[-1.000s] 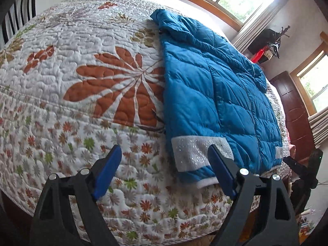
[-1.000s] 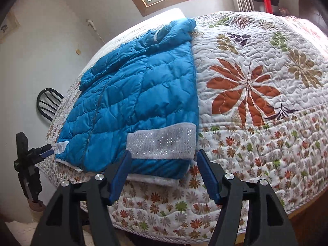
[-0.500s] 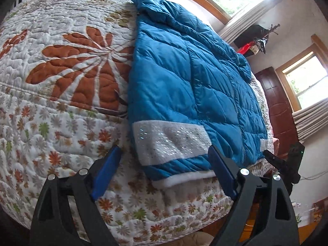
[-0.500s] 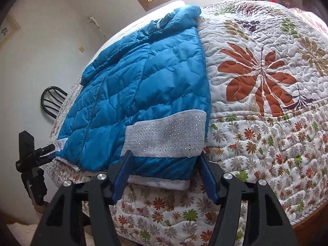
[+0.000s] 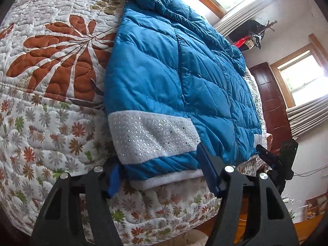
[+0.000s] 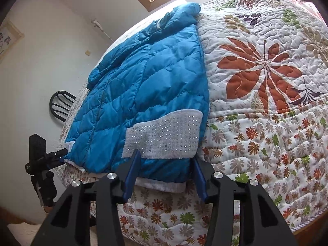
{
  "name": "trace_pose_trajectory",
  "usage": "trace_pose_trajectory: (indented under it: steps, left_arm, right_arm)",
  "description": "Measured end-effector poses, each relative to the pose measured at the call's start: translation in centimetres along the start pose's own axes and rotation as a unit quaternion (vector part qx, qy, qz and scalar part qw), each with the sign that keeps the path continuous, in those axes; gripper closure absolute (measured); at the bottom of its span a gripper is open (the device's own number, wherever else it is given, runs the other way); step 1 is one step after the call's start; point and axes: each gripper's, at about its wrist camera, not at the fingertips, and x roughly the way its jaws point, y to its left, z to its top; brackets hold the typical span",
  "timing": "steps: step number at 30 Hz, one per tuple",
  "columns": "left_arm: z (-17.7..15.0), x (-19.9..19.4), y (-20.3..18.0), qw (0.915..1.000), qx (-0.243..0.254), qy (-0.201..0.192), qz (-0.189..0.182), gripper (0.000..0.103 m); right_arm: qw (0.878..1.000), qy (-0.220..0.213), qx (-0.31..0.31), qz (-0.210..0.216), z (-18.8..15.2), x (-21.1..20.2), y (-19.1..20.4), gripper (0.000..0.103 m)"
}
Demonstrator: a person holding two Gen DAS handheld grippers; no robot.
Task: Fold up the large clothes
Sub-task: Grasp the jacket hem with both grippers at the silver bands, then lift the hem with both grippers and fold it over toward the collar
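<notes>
Jacket (image 5: 164,78) fills both my wrist views, a blue quilted one lying flat on the floral quilt (image 5: 51,123) of the bed. Only my left view shows the dark wooden door (image 5: 272,102) and the side window; only my right view shows the black chair (image 6: 61,104) against the wall. The jacket's long axis runs away from me, collar at the far end, white hem hanging just over the near bed edge. Both tools tilt downward at that hem. My left gripper (image 5: 162,174) has just been closing, its jaws half-wide astride the hem corner below the sparkly white band (image 5: 153,137). My right gripper (image 6: 166,172) has narrowed likewise around the opposite corner; whether either pair of pads presses the fabric yet I cannot tell.
</notes>
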Motion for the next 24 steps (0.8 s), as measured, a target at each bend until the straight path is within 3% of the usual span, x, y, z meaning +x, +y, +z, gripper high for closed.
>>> trace_pose_trajectory:
  steps: [1,3,4,5,8,14,18,24]
  left_arm:
    - [0.0,0.1,-0.1,1.0000,0.001,-0.001,0.005,0.039]
    - [-0.1,0.0,-0.2,0.9997,0.000,-0.007,0.022,0.049]
    - [-0.1,-0.1,-0.1,0.9995,-0.004,-0.010,0.030,0.063]
    - [-0.2,-0.4,0.3,0.9994,-0.013,-0.014,0.028,0.074]
    - [0.0,-1.2,1.5,0.9992,-0.035,-0.019,-0.006,0.088]
    - [-0.3,-2.8,1.6,0.9982,-0.027,-0.045,-0.028,0.093]
    - [-1.0,-5.3,1.5,0.9965,-0.006,-0.081,-0.023,0.094]
    - [-3.1,-8.5,1.7,0.9946,0.015,-0.102,-0.010,0.094]
  right_arm:
    - [1.000,-0.002,-0.001,0.000,0.1,0.0,0.1,0.057]
    - [1.000,-0.007,-0.009,-0.003,0.1,0.0,0.5,0.074]
    - [1.000,-0.011,-0.011,-0.004,0.1,-0.1,0.7,0.078]
    - [1.000,-0.015,-0.014,-0.002,0.2,-0.4,0.9,0.083]
    - [0.999,-0.028,-0.014,0.007,0.4,-1.1,1.3,0.089]
    - [0.998,-0.050,-0.016,0.024,0.5,-2.4,2.0,0.090]
    - [0.998,-0.049,-0.024,0.032,-0.1,-2.7,2.8,0.090]
    - [0.996,-0.057,-0.062,0.040,-2.6,-4.3,5.5,0.091]
